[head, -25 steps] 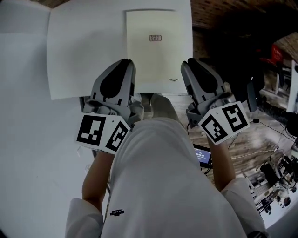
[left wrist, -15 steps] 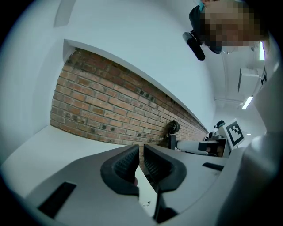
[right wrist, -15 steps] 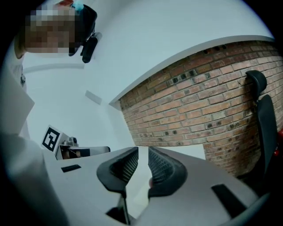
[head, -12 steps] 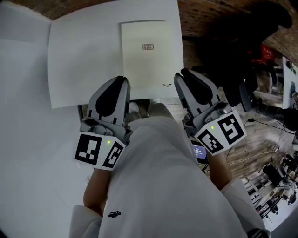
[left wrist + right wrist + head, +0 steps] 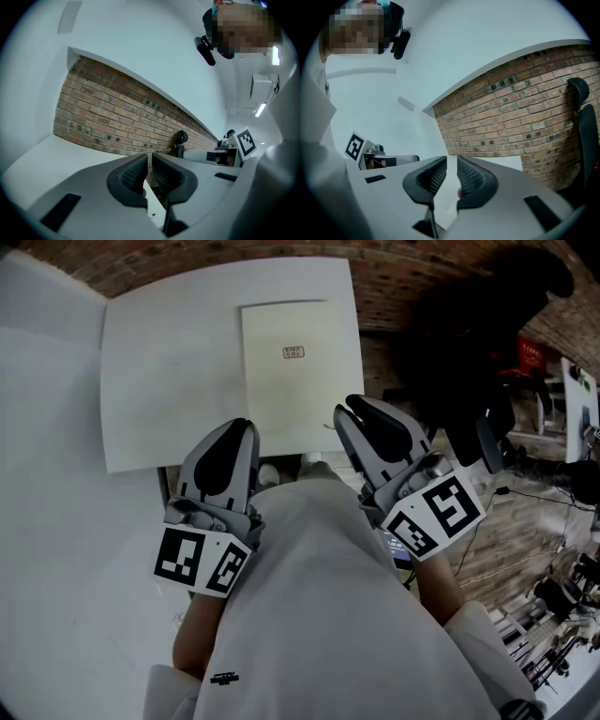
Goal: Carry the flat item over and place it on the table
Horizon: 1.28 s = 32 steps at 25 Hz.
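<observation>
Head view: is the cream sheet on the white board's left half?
No, the cream sheet lies on the right half of the white board.

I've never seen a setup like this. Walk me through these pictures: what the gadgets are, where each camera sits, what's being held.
No robot here: a person holds a hand tool with two jaws in each hand. The checkered cubes are part of those tools.

The head view comes from a camera on the person's head, looking steeply down. The left gripper and right gripper each pinch the near edge of a flat white board. A cream sheet lies on the board.

The other two pictures come from cameras riding on the grippers, looking along their jaws. In each, the jaws are closed on the thin board edge. Behind them is brickwork.
</observation>
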Each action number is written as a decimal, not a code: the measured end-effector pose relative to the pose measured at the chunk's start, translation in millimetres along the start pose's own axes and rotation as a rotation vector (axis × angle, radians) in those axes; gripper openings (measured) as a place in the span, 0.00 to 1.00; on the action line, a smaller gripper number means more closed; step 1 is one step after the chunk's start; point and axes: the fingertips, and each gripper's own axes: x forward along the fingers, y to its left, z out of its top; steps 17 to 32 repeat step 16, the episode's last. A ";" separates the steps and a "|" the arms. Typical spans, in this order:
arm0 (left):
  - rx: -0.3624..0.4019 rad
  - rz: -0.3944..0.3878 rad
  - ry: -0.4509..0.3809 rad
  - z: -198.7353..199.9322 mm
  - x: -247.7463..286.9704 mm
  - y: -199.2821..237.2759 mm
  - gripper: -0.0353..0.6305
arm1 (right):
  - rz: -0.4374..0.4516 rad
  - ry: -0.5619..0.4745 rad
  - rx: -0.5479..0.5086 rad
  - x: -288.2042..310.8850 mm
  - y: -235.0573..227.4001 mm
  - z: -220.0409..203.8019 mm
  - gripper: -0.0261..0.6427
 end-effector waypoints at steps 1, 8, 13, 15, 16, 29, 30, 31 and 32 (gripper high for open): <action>-0.001 -0.001 0.001 1.2 -0.6 -1.0 0.12 | 0.002 0.000 0.001 0.0 1.2 0.8 0.17; -0.011 -0.004 -0.001 7.8 -4.2 -3.8 0.12 | -0.006 0.007 0.011 -4.1 5.0 3.7 0.17; -0.032 -0.013 0.005 6.4 -12.5 -9.1 0.12 | -0.014 0.015 0.006 -12.9 13.6 2.8 0.17; -0.044 -0.017 0.011 1.7 -7.0 -7.8 0.12 | -0.018 0.018 0.007 -11.7 8.3 0.0 0.17; -0.050 -0.019 0.014 -1.0 -3.7 -7.2 0.12 | -0.019 0.020 0.008 -10.9 5.0 -1.5 0.17; -0.050 -0.019 0.014 -1.0 -3.7 -7.2 0.12 | -0.019 0.020 0.008 -10.9 5.0 -1.5 0.17; -0.050 -0.019 0.014 -1.0 -3.7 -7.2 0.12 | -0.019 0.020 0.008 -10.9 5.0 -1.5 0.17; -0.050 -0.019 0.014 -1.0 -3.7 -7.2 0.12 | -0.019 0.020 0.008 -10.9 5.0 -1.5 0.17; -0.050 -0.019 0.014 -1.0 -3.7 -7.2 0.12 | -0.019 0.020 0.008 -10.9 5.0 -1.5 0.17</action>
